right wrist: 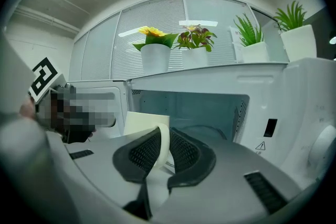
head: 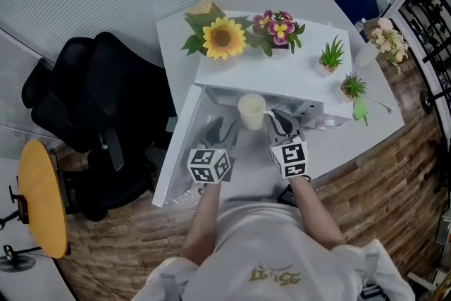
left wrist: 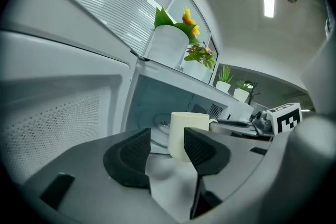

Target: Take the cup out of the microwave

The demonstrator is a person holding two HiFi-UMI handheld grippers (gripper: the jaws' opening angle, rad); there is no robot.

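The head view alone takes in the whole white surface (head: 310, 3), the black office chair (head: 106, 95) to its left and the wooden floor (head: 380, 173). It looks down on the top of the one white microwave (head: 282, 74) but cannot see into it. The two gripper views look level into the open cavity instead. The left gripper view shows the glass turntable (left wrist: 157, 124) inside and the perforated inner face of the door (left wrist: 58, 113), which hangs open to the left. The right gripper view adds the control panel with a warning triangle (right wrist: 261, 147). Four potted plants stand on the microwave's top: a sunflower (head: 223, 37), a purple-flowered plant (head: 278, 28) and two small green ones (head: 331, 54) (head: 352, 88). There are two hand-held grippers and one cup. The left hand-held gripper (left wrist: 165, 139) has its jaws wide apart with nothing clamped between them, and the cup shows beyond its right jaw. The right hand-held gripper (right wrist: 164, 147) is narrowed onto the cup's handle (right wrist: 164, 139), with one pad inside the loop and one outside. The cream cup (head: 251, 111) sits just outside the front of the cavity, between the two gripper heads. It is upright, with its long axis vertical and its open mouth up. Its handle points toward the right hand-held gripper, away from the open door. Whether its base touches anything no view shows.
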